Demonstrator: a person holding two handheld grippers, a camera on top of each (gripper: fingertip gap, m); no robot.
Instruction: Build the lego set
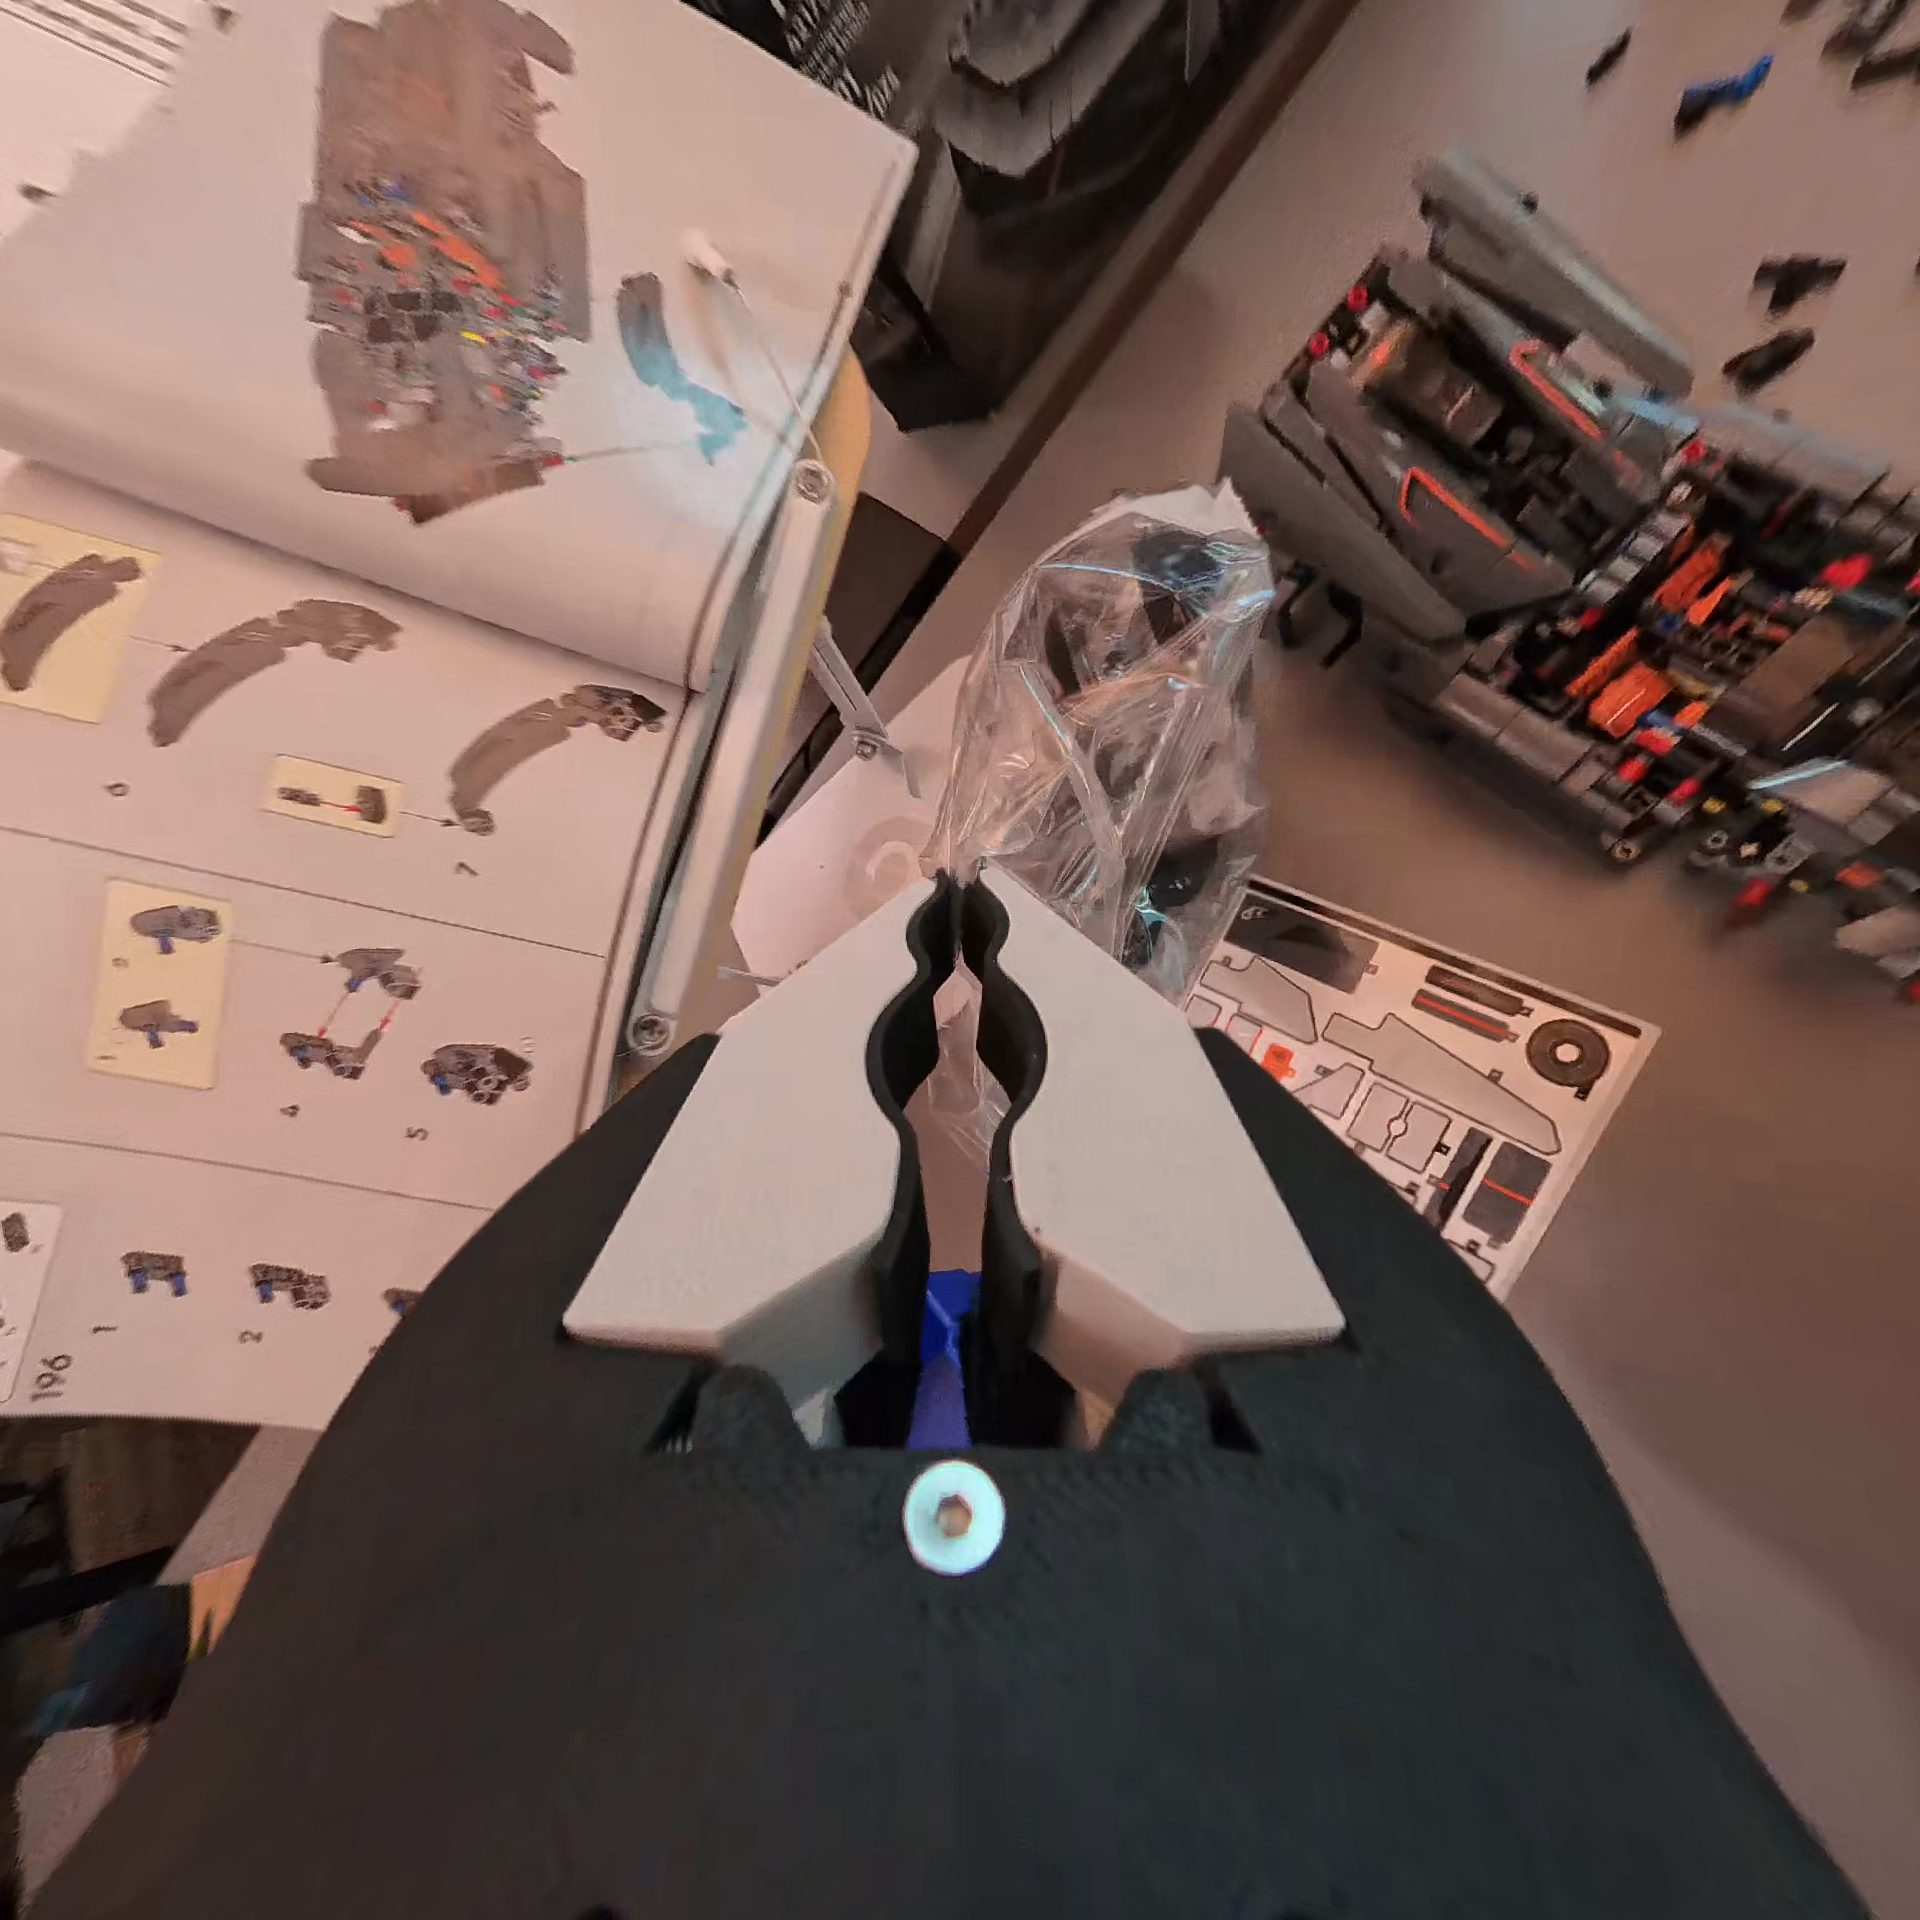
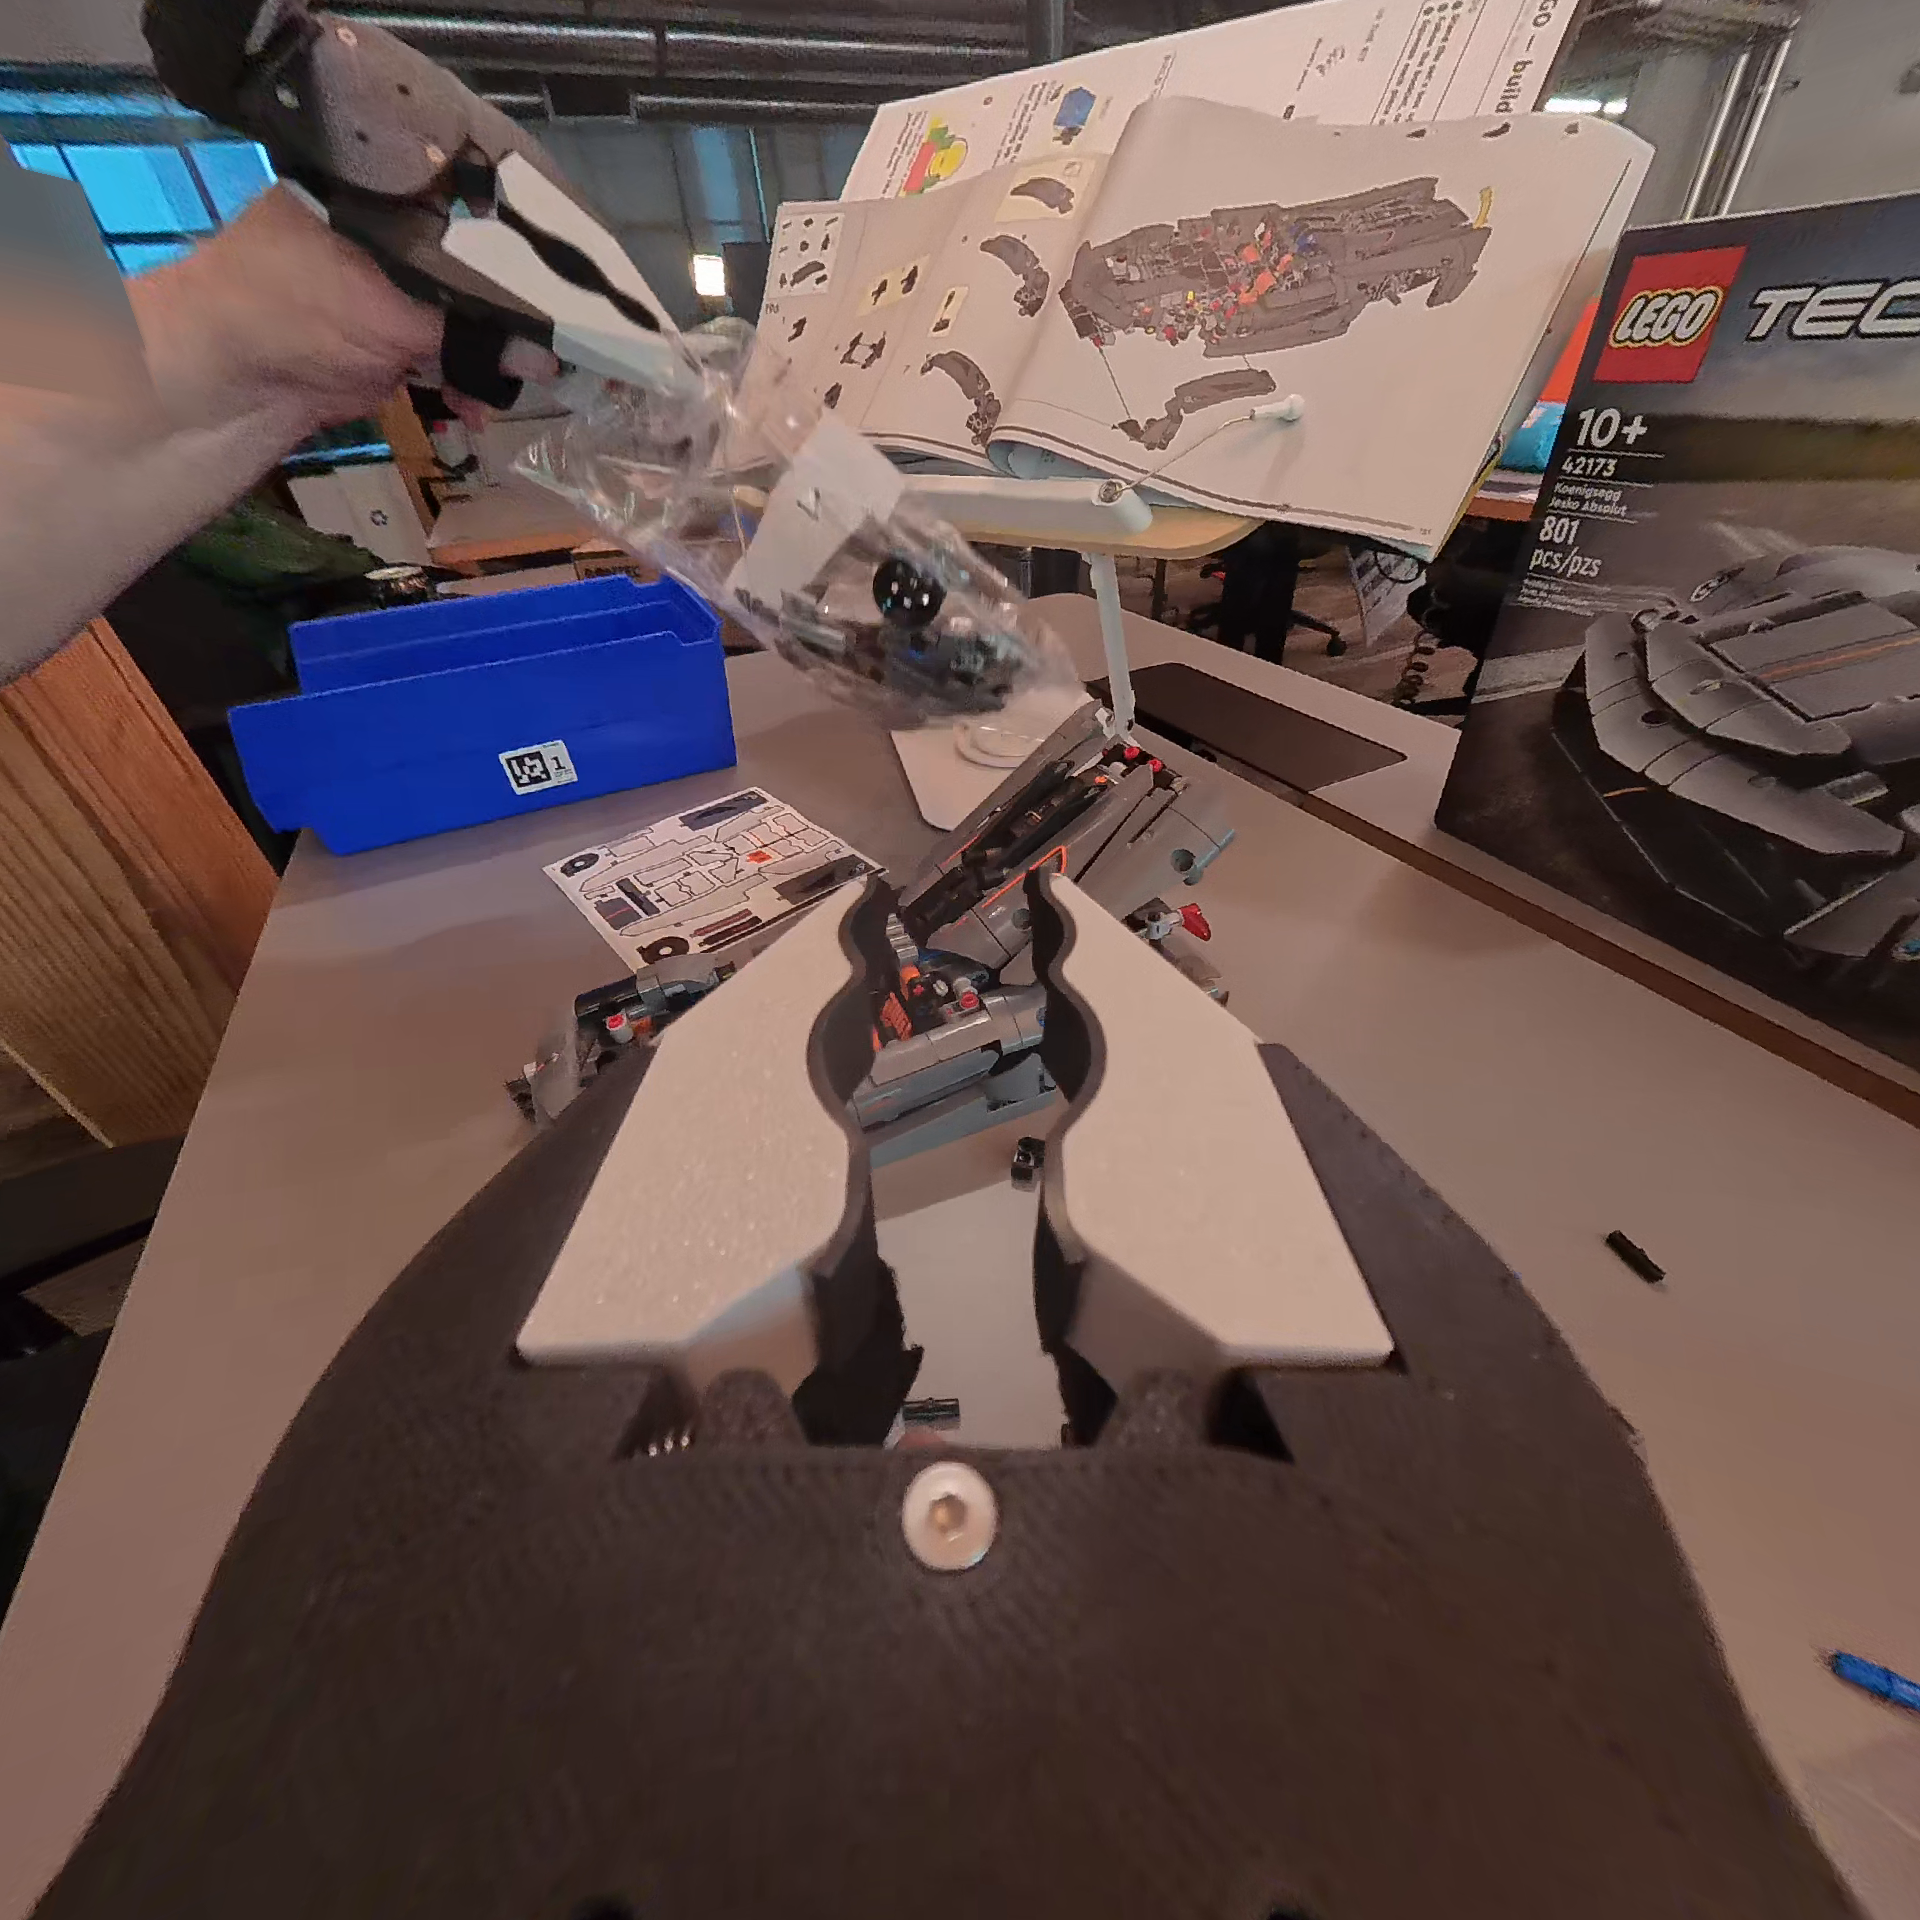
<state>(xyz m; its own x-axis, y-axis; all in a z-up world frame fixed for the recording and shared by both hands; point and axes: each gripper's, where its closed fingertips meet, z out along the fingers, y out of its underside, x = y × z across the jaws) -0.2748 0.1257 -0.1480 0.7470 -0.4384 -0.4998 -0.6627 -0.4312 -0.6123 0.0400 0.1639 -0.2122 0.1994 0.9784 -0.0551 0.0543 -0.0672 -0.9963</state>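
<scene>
My left gripper (image 1: 958, 885) is shut on the top edge of a clear plastic bag (image 1: 1117, 717) of dark Lego parts and holds it up in the air. The right wrist view shows this gripper (image 2: 665, 358) at upper left with the bag (image 2: 831, 582) hanging over the table. My right gripper (image 2: 956, 894) is open and empty, hovering low over the table, pointing at the half-built grey, black and orange car model (image 2: 1029, 935). The model (image 1: 1590, 582) also shows at right in the left wrist view. The instruction book (image 2: 1195, 301) lies open on a stand.
A blue bin (image 2: 488, 717) stands at the back left. A sticker sheet (image 2: 707, 883) lies beside the model, also in the left wrist view (image 1: 1403, 1070). The set's box (image 2: 1714, 582) stands at right. Small loose parts (image 2: 1633, 1255) lie on the grey table (image 2: 1455, 1143). My hands' fingertips stand some 35 cm from each other. The model (image 1: 1590, 582) is closer to my right gripper, around 20 cm from its tips; the left tips are 25 cm off.
</scene>
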